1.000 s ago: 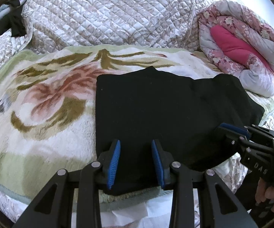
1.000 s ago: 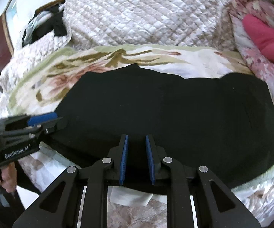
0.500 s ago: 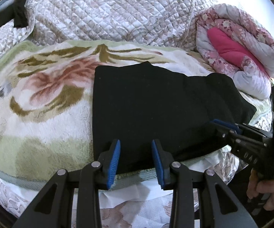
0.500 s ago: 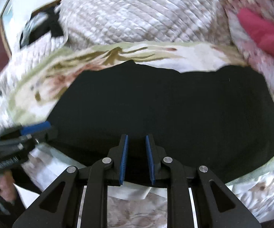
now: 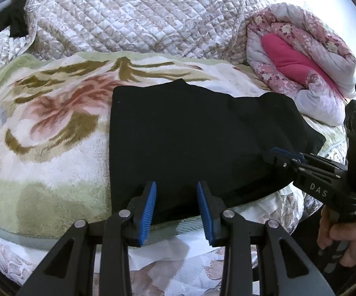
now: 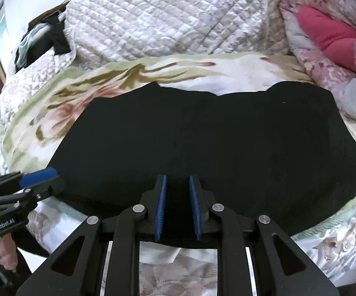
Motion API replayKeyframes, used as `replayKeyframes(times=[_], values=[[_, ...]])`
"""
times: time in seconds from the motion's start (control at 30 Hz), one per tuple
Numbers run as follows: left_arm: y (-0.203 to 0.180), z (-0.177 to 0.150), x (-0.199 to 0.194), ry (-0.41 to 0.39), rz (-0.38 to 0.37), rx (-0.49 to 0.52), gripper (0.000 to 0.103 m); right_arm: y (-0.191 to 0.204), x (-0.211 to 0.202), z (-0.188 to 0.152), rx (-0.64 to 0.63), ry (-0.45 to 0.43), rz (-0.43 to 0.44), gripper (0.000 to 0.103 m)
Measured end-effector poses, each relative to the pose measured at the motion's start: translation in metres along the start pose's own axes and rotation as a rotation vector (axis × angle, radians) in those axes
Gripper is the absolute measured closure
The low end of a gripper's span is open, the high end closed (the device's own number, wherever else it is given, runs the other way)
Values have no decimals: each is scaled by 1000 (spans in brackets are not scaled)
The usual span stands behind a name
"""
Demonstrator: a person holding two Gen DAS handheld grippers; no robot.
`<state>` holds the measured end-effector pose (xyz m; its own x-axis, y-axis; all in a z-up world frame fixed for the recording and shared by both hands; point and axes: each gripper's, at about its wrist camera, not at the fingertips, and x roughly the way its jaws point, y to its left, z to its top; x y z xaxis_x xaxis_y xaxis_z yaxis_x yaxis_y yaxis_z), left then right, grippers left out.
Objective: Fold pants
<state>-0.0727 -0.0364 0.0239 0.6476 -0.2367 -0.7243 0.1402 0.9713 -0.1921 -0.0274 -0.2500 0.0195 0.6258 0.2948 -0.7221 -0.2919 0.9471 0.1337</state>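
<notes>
Black pants (image 5: pixel 197 143) lie folded into a flat rectangle on a floral fleece blanket (image 5: pixel 42 128); they also fill the middle of the right wrist view (image 6: pixel 202 148). My left gripper (image 5: pixel 176 206) is open and empty, just above the near edge of the pants. My right gripper (image 6: pixel 177 204) is open a little and empty, over the near edge of the pants. Each gripper shows in the other's view: the right one (image 5: pixel 286 156) at the pants' right edge, the left one (image 6: pixel 39 177) at their left edge.
A quilted beige bedspread (image 5: pixel 133 17) is heaped behind the blanket. A rolled pink floral duvet (image 5: pixel 306 64) lies at the back right. Dark clothes (image 6: pixel 42 39) hang at the far left. The bed's near edge (image 6: pixel 173 271) runs under the grippers.
Both grippers have drawn back slightly toward the near edge of the bed. The pants lie still and flat. The jaw openings are unchanged.
</notes>
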Motion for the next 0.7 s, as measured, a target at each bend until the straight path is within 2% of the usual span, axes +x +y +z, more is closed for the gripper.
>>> replayKeyframes(times=[0.23, 0.3, 0.37, 0.43, 0.47, 0.53, 0.6, 0.7], values=[[8, 25, 3, -17, 11, 7, 66, 8, 9, 16, 5, 1, 92, 84], [10, 30, 15, 12, 38, 29, 66, 6, 26, 17, 2, 50, 68, 84], [14, 29, 23, 32, 42, 20, 66, -1, 23, 20, 38, 27, 73, 84], [13, 26, 21, 17, 44, 23, 66, -7, 13, 20, 24, -7, -17, 84], [12, 25, 19, 11, 44, 25, 66, -14, 9, 19, 40, -17, -30, 84], [11, 24, 15, -2, 29, 22, 66, -27, 1, 14, 99, -42, -10, 83], [8, 21, 13, -9, 18, 24, 66, -36, 0, 9, 126, -37, -9, 75], [2, 16, 17, 7, 31, 43, 66, -46, 1, 10, 143, -30, -29, 75]])
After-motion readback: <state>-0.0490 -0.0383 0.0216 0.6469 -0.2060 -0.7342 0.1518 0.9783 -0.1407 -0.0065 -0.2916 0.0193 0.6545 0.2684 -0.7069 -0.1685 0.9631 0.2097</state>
